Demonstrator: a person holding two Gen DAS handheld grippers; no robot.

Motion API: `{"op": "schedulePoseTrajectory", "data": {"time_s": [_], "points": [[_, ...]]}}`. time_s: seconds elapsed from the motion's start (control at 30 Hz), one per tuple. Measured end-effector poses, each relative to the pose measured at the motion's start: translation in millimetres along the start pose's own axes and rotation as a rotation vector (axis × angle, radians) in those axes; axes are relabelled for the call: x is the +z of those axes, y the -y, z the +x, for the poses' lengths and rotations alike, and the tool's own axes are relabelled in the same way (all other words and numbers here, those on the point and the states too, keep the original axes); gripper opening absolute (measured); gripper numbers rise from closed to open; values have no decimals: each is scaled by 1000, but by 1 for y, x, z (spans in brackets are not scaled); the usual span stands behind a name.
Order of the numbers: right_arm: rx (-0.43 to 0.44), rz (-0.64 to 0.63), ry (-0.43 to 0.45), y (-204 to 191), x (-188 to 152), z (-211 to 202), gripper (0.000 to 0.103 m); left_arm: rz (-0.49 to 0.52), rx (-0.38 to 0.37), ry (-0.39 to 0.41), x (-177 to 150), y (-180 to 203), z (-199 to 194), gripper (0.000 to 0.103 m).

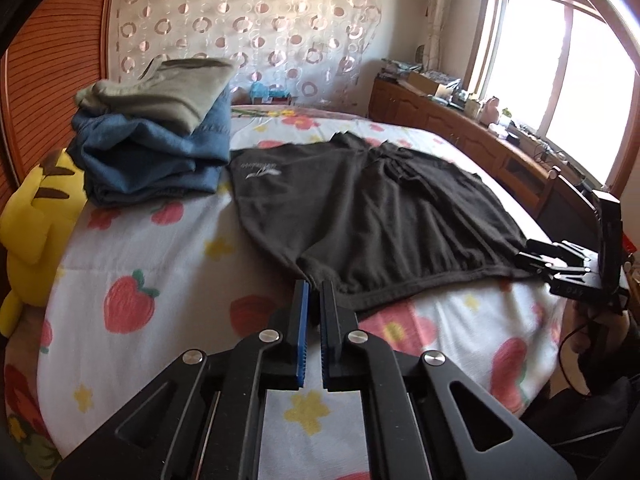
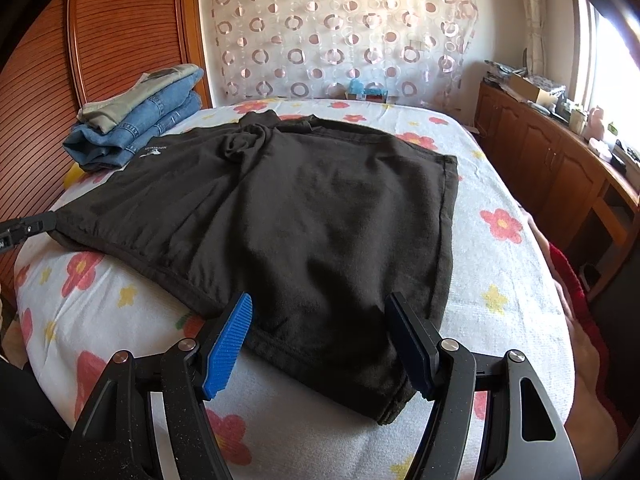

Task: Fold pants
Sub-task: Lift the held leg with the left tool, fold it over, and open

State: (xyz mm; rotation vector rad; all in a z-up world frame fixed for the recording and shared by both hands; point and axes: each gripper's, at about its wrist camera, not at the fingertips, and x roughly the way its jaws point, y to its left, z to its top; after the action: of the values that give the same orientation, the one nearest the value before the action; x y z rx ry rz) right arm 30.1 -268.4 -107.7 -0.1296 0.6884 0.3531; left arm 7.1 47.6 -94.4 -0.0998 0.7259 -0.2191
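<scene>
Pants (image 2: 304, 216) lie spread on bed (image 2: 512, 280), centre of both frames. We see left tool (image 1: 314, 286) clamped on near corner of pants, lower centre. Right tool (image 2: 320, 316) apart, pads either side of near hem, not pressing. Folded clothes (image 1: 156, 140) upper left.

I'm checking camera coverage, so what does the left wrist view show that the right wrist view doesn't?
Only the left wrist view: the yellow plush toy beside the folded stack, the left claw shut on the shorts' near corner, and the right claw seen from the side. Only the right wrist view: the right claw's open jaws straddling the shorts' near edge, and the shorts' far right hem. Both: the black shorts, the folded jeans stack and the floral bedspread.
</scene>
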Motion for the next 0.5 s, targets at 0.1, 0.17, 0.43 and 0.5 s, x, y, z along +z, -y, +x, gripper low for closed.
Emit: {"op": "schedulePoseTrajectory", "data": {"time_s": [0.1, 0.17, 0.43, 0.5], "points": [[8, 4, 22, 0, 2, -5, 71, 15, -20, 15, 11, 8, -2, 6], [14, 6, 34, 0, 2, -8, 71, 32, -30, 27, 18, 16, -3, 6], [15, 21, 53, 6, -1, -12, 71, 109, -110, 54, 45, 54, -2, 6], [11, 24, 55, 7, -2, -12, 71, 123, -127, 59, 50, 62, -2, 6]]}}
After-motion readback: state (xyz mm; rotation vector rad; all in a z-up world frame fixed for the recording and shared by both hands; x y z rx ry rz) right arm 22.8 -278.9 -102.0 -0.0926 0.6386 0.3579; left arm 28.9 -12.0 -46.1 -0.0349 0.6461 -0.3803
